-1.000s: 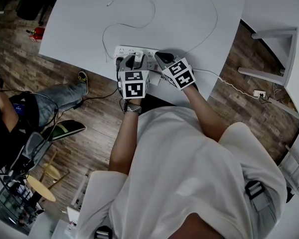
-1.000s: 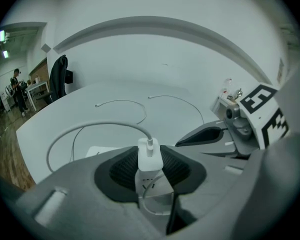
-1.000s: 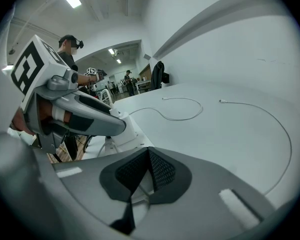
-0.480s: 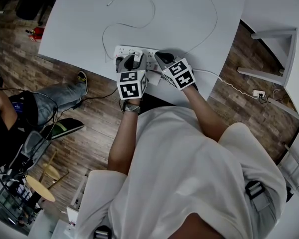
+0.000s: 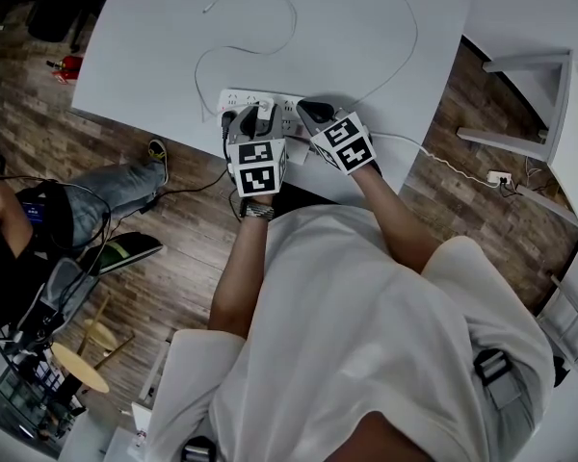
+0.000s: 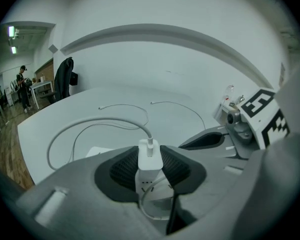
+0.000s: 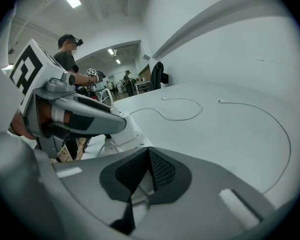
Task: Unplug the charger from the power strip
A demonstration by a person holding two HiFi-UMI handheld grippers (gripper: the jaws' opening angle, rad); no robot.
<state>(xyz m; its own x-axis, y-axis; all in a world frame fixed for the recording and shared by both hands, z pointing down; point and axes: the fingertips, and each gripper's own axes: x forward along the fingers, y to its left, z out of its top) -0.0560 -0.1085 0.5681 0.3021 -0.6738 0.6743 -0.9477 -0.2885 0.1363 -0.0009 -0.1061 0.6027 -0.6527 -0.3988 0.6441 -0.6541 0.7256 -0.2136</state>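
Both forearms reach forward, side by side. Left gripper angled downward, marker cube facing up, jaws clamped on white charger. Right gripper just beside it, also angled downward, tilted toward left gripper, pads meeting at tips. Band on left wrist.

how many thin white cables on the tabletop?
2. One cable loops from the charger in the left gripper jaws; the other cable arcs at right toward the power strip, near end hidden.
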